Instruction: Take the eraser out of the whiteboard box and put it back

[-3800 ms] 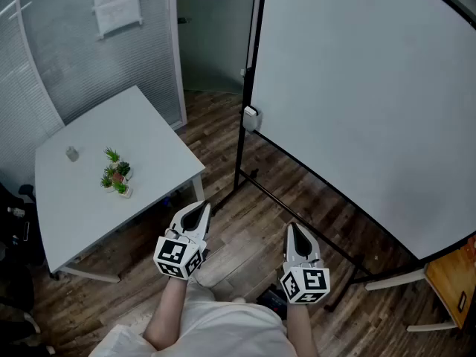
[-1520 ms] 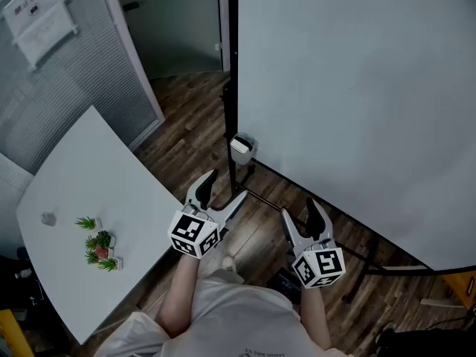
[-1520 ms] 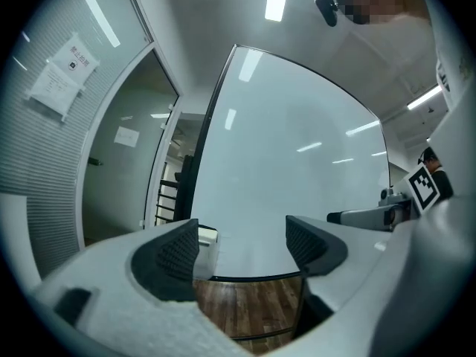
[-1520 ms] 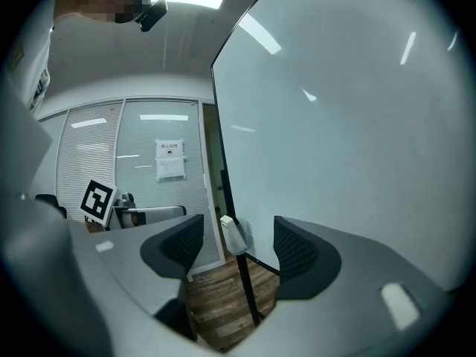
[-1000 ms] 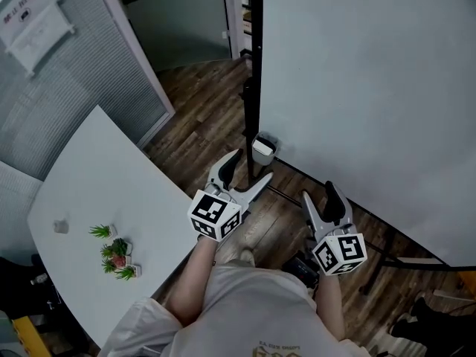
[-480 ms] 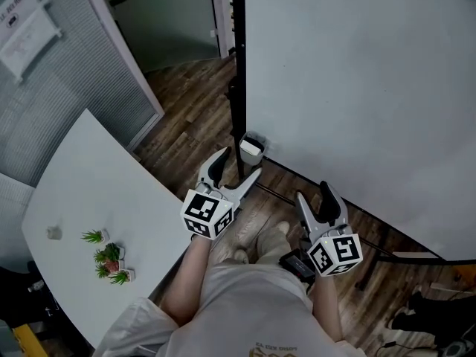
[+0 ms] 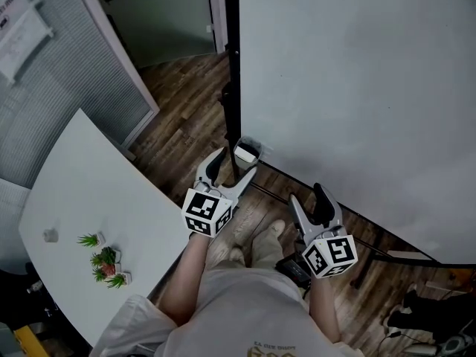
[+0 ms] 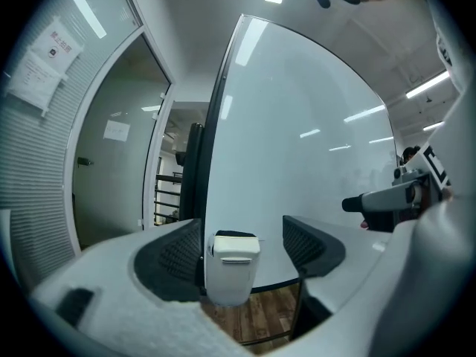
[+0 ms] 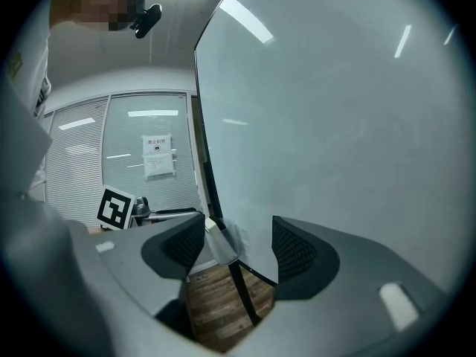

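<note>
A small white whiteboard box (image 7: 246, 152) hangs at the lower left corner of the whiteboard (image 7: 357, 88), beside its black post. In the left gripper view the box (image 8: 232, 270) shows the eraser's dark top (image 8: 235, 233) sticking out of it. My left gripper (image 7: 233, 171) points at the box with its jaws wide and closing. The box stands just ahead of the tips, and the pads do not touch it. My right gripper (image 7: 307, 199) hangs lower right, open and empty. It faces the board's bottom edge, with the box (image 9: 218, 242) off to its left.
A white table (image 7: 74, 192) with small potted plants (image 7: 104, 259) stands to the left. A glass partition with blinds (image 7: 44, 50) is behind the table. The board's black post (image 7: 232, 65) and floor bar run over the wooden floor. The person's feet (image 7: 253, 244) are below the grippers.
The person has walked up to the whiteboard's corner. The left gripper opened, then moved forward and down toward the box. The right gripper has hardly moved.
</note>
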A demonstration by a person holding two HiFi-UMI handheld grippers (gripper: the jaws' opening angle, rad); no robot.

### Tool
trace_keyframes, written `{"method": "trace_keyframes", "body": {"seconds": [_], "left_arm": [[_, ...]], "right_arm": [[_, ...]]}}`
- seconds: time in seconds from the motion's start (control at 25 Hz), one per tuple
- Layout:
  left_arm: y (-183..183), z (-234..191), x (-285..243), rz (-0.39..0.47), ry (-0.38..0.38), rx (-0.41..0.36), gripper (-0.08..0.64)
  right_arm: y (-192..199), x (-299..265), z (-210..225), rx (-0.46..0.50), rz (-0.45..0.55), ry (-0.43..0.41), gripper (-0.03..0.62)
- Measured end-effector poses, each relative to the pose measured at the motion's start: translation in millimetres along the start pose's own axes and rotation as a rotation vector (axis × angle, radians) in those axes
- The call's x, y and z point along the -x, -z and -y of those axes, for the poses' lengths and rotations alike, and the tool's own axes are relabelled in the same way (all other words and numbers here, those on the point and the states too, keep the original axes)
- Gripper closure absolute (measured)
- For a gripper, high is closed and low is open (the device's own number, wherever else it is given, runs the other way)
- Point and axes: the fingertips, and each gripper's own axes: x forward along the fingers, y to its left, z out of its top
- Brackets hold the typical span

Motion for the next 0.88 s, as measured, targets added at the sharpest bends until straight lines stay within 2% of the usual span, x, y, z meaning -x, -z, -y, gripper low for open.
{"method": "trace_keyframes", "body": {"seconds": [0.2,0.56,0.88], "left_arm": [[9.6,-2.2,-14.4,-0.035,-0.004,-0.045,0.234],[22.9,-4.9,-35.9,-0.061,-0.005,-0.063,0.244],[23.2,-4.1,-48.5,-0.040,-0.027,-0.081,0.283]], "right_arm": [[3.2,-1.7,4.1,-0.004,-0.012,0.011,0.305],[12.3,-7.1,18.2,-0.005,-0.036,0.025,0.307],[19.9,-13.5,23.9,0.047,-0.081,0.018,0.311]]}}
